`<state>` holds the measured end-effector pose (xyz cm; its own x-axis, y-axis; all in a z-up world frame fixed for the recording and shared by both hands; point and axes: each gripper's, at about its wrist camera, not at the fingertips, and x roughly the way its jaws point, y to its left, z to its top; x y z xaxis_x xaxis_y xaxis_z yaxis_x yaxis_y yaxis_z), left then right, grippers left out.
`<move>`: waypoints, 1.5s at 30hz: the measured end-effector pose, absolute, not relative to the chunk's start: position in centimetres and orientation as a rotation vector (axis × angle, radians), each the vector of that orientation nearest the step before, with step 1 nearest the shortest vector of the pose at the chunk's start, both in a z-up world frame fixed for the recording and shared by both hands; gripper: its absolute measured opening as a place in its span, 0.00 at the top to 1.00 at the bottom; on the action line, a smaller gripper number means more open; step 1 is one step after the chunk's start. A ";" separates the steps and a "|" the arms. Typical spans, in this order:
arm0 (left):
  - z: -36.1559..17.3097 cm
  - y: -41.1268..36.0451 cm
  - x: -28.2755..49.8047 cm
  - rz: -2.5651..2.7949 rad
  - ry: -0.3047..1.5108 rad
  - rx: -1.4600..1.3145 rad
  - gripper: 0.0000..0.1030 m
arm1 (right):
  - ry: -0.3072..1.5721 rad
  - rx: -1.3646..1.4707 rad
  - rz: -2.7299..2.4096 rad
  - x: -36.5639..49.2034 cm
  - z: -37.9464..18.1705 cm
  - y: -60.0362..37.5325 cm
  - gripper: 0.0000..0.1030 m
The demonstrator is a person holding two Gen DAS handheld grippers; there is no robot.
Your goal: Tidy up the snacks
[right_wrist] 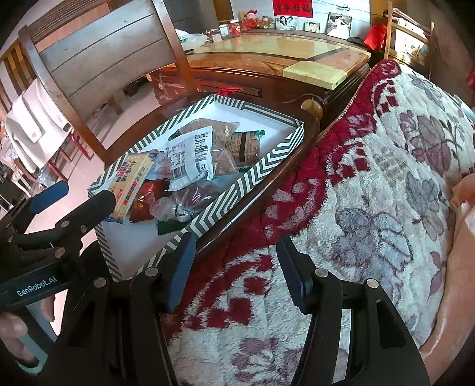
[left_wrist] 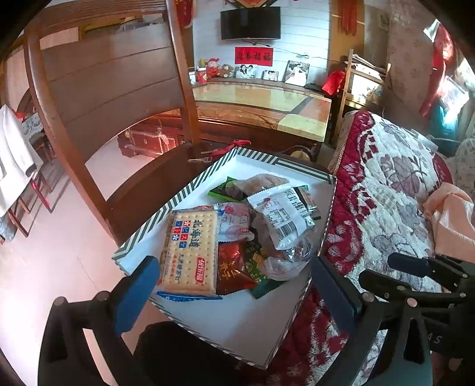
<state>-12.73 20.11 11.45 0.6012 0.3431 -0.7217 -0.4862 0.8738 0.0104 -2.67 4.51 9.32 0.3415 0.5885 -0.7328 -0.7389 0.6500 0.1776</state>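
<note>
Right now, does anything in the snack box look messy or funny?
Yes. The snacks sit in a jumbled heap in the striped box: the white barcode packet lies tilted across other bags, and the cracker pack overlaps its neighbours. Nothing looks spilled or torn.

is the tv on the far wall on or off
Off, as far as the pictures show: the tv screen is uniformly dark in the left wrist view, with no picture or glow. The right wrist view does not include it.
</note>
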 end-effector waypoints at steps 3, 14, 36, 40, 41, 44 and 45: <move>11.4 19.9 -12.7 0.471 0.790 -0.182 0.00 | 0.862 -0.203 0.872 -2.7 9.3 4.6 0.45; 11.0 20.0 -12.6 0.463 0.809 -0.185 0.00 | 0.865 -0.210 0.876 -2.9 9.1 4.8 0.45; 10.6 20.6 -12.8 0.470 0.818 -0.208 0.00 | 0.879 -0.228 0.874 -3.0 8.8 5.0 0.45; 10.6 20.6 -12.9 0.470 0.820 -0.208 0.00 | 0.882 -0.231 0.874 -3.0 8.7 5.0 0.45; 10.6 20.6 -12.9 0.472 0.820 -0.209 0.00 | 0.883 -0.232 0.874 -3.0 8.7 5.1 0.45; 10.6 20.8 -12.9 0.474 0.814 -0.210 0.00 | 0.886 -0.235 0.873 -3.0 8.6 5.1 0.45; 10.7 20.8 -13.0 0.474 0.808 -0.210 0.00 | 0.886 -0.235 0.874 -3.0 8.6 5.1 0.45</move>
<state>-12.95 20.79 10.66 0.5940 0.3260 -0.7355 -0.4833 0.8754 -0.0023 -2.97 5.10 8.59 0.3238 0.5676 -0.7570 -0.7496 0.6421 0.1608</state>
